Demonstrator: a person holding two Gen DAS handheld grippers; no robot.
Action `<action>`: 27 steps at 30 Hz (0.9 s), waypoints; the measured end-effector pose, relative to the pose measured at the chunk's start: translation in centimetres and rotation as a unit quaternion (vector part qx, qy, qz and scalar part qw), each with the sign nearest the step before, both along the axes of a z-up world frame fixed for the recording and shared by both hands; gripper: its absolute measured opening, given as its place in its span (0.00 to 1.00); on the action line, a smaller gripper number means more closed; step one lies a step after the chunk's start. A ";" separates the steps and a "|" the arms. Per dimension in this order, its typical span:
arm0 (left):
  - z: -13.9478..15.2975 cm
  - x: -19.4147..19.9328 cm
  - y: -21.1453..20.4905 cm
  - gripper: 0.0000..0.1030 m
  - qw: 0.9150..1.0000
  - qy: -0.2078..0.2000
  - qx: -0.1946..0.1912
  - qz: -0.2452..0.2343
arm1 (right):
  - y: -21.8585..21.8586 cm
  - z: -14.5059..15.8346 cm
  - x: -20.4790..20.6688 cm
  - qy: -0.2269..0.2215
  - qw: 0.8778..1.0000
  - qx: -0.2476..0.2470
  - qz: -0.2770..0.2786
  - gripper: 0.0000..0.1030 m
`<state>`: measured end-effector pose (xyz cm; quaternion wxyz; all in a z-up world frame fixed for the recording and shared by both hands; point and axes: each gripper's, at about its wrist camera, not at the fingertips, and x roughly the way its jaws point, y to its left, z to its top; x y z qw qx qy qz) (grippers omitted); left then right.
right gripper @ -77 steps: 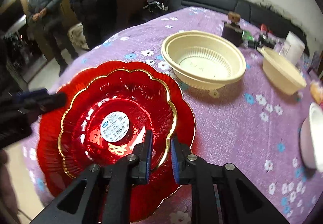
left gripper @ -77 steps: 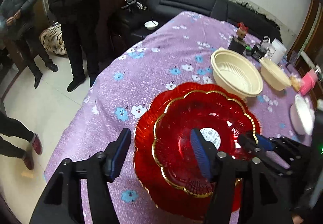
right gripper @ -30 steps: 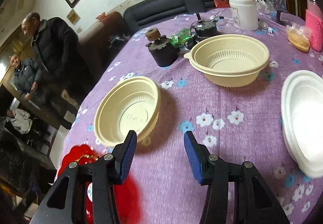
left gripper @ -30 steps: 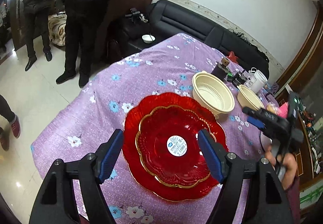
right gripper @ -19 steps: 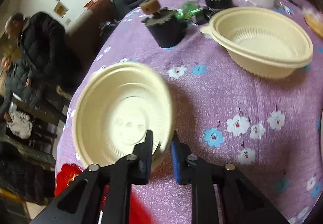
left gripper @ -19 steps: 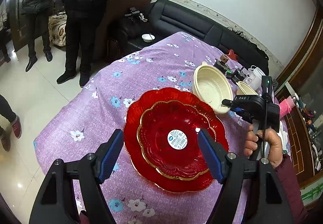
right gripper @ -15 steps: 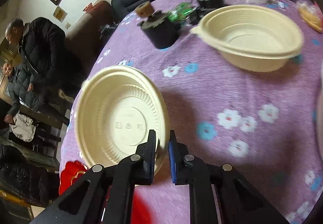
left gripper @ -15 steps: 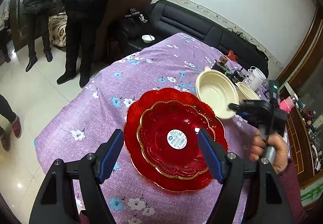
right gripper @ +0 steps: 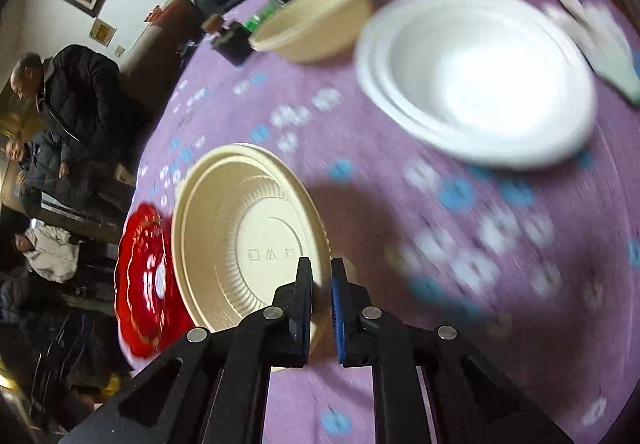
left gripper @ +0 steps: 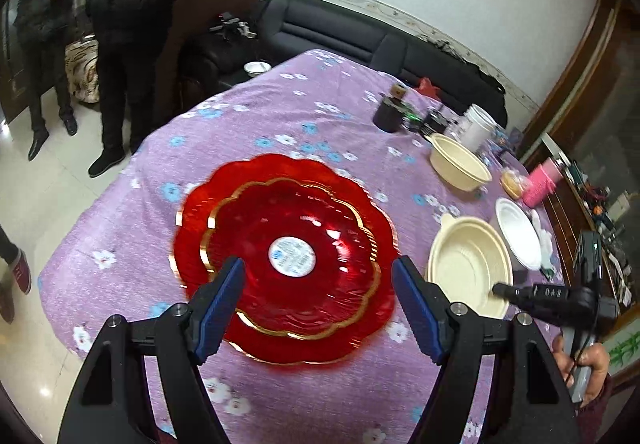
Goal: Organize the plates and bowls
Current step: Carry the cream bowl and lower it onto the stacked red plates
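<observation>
Only right wrist: tool [right gripper: 321, 290] pinching cream bowl [right gripper: 248, 236].

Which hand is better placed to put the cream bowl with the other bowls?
The right. Its claw is already shut on the cream bowl's rim, close to the white bowls. The left claw is open above the red plates.

The left gripper [left gripper: 316, 304] hangs tilted downward, its blue-padded jaws spread wide with nothing between them. The right gripper [right gripper: 321, 294], held in a hand [left gripper: 588, 364], has just been closing and pinches a bowl [right gripper: 248, 236] rim.
</observation>
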<state>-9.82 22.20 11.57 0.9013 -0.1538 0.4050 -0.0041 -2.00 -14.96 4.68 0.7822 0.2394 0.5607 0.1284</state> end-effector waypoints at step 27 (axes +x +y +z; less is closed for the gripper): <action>-4.6 5.4 -15.7 0.75 0.984 0.072 0.057 -0.154 | -0.9 -0.8 -2.1 -0.056 0.997 -0.051 -0.004 0.17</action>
